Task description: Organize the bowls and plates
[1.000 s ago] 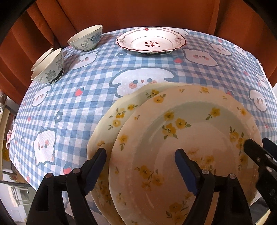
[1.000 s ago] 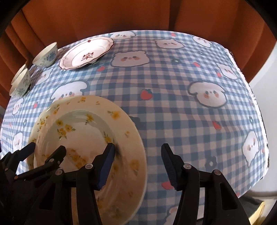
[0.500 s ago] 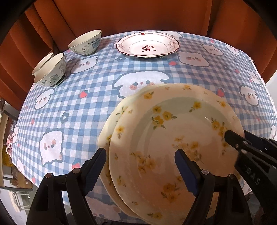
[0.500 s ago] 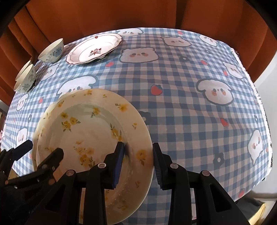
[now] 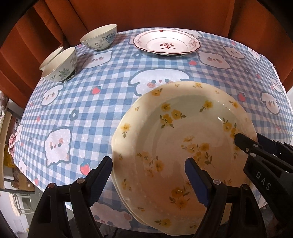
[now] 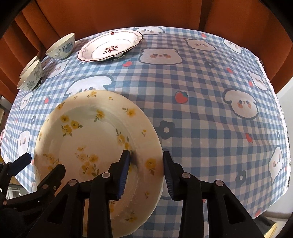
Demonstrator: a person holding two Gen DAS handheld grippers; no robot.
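Two stacked cream plates with yellow flowers [image 5: 183, 131] [image 6: 95, 139] are lifted above the near edge of the table. My right gripper [image 6: 146, 166] is shut on their right rim; it also shows in the left wrist view [image 5: 247, 144]. My left gripper [image 5: 148, 175] is open, its fingers astride the stack's left rim. A white plate with a red mark [image 5: 166, 44] [image 6: 109, 48] lies at the far side. A blue-patterned bowl [image 5: 99, 39] [image 6: 61, 46] stands to its left. Two nested bowls [image 5: 60, 65] [image 6: 31, 76] stand at the far left.
The table has a blue checked cloth with bear prints [image 6: 201, 102]. Orange curtains [image 5: 128, 12] hang behind it. The table's right edge [image 6: 282, 117] drops to a pale floor.
The right gripper has closed on the plates' rim. The stack has risen and moved back toward the table's near edge. The left gripper stays open.
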